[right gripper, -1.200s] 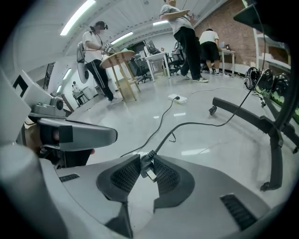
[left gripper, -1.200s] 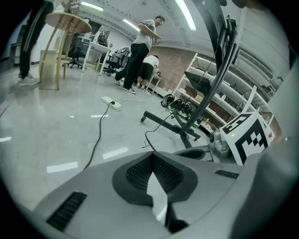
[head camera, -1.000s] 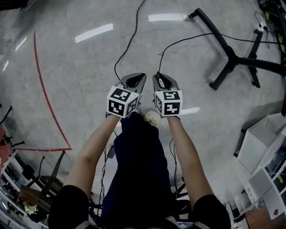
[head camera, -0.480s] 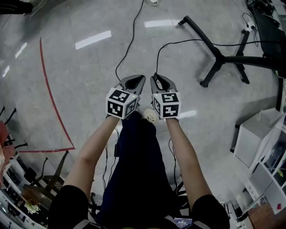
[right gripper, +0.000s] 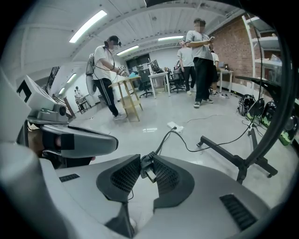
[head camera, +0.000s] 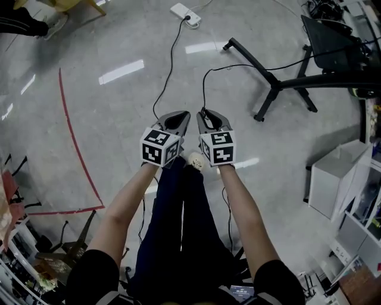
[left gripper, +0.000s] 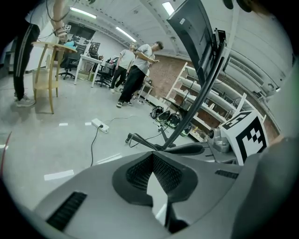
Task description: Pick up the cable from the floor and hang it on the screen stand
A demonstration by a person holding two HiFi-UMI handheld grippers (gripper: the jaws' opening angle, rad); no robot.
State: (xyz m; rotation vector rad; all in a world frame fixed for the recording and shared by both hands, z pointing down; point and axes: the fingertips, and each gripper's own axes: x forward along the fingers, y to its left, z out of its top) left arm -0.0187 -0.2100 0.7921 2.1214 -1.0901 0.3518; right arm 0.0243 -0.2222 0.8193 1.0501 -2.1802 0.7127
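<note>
Glossy grey concrete floor (head camera: 107,107) with a curved red tape line (head camera: 70,137) at far left. The left gripper (head camera: 176,118) (left gripper: 152,156) is held out in front of the person. Its ribbed dark pads meet at the tips with nothing between them.

A white power strip (head camera: 184,14) (right gripper: 175,126) lies on the floor at top centre. Its thin black cord (head camera: 171,65) runs down toward the left gripper's side.

The right gripper (head camera: 208,116) (right gripper: 145,169) sits just beside the left one, with the marker cubes almost touching. Its jaws are partly closed and pinch the connector end of the thin black cable (head camera: 203,83) (right gripper: 188,148), with the pads pressing it from both sides. From that grip the cable goes up-frame away from the person. It then bends right and trails across the floor toward the black metal screen stand (head camera: 271,83) (right gripper: 224,152). The held end is off the floor and the rest looks to lie on it. No part of the cable is on the stand.

The stand's splayed legs rest on the floor right of centre, well apart from both grippers. A white box-shaped cabinet (head camera: 333,179) stands at the right edge, near open shelving.
</note>
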